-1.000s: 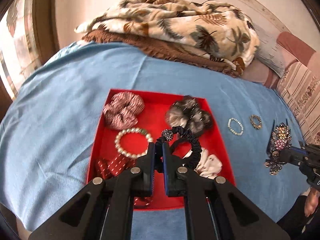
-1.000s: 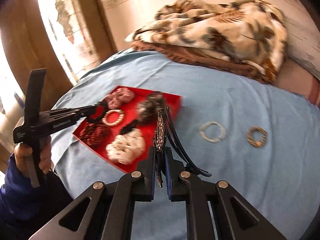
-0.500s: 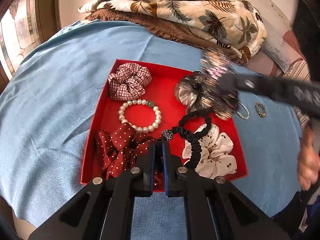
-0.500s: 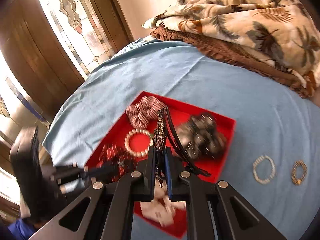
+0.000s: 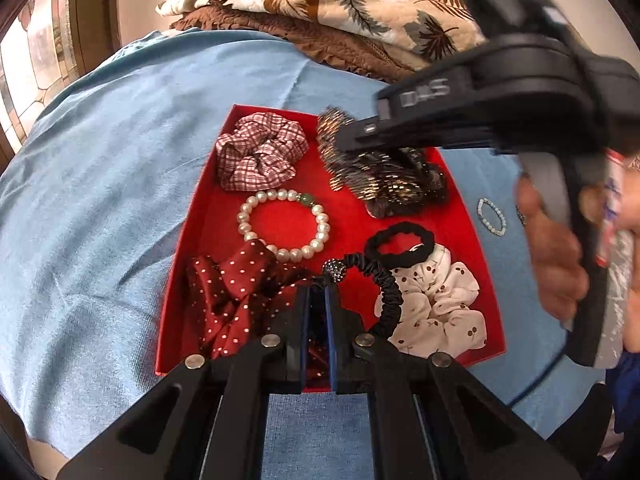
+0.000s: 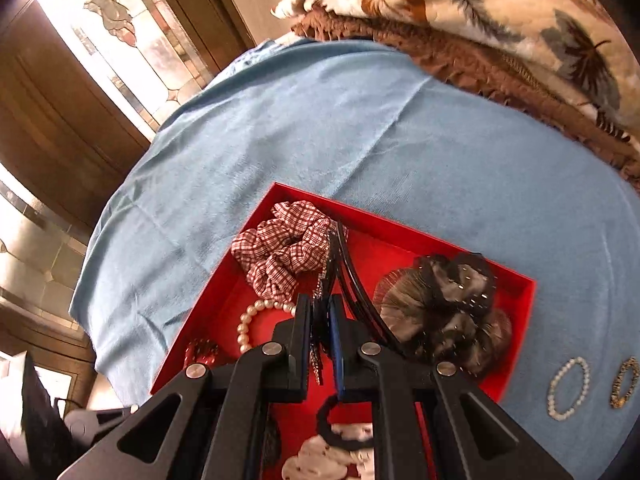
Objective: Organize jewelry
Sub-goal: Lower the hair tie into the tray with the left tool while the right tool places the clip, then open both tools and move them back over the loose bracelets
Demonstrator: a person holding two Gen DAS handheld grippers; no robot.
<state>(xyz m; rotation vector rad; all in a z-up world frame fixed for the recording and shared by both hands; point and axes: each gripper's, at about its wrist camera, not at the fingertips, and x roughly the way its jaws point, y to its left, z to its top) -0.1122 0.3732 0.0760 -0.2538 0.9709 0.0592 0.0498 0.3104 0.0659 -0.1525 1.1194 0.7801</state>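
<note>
A red tray (image 5: 460,208) (image 6: 256,216) lies on the blue cloth. It holds a plaid scrunchie (image 5: 260,152) (image 6: 284,248), a pearl bracelet (image 5: 284,224) (image 6: 250,322), a red dotted scrunchie (image 5: 232,288), a white cherry scrunchie (image 5: 436,304) and a dark furry scrunchie (image 6: 440,312). My left gripper (image 5: 318,290) is shut on a black hair tie with a beaded ball (image 5: 384,264), low over the tray's front. My right gripper (image 6: 320,300) (image 5: 348,136) is shut on a jewelled black hair claw (image 6: 340,256) (image 5: 360,172), above the tray's far part.
Two small bracelets lie on the blue cloth (image 6: 360,128) right of the tray: a white bead one (image 6: 568,388) (image 5: 492,216) and a dark gold one (image 6: 624,384). Folded leaf-print blankets (image 5: 320,4) sit at the back. A stained-glass door (image 6: 120,40) stands left.
My right gripper has carried the hair claw from the cloth at the right to above the tray. My left gripper with the black hair tie has come lower over the tray's front.
</note>
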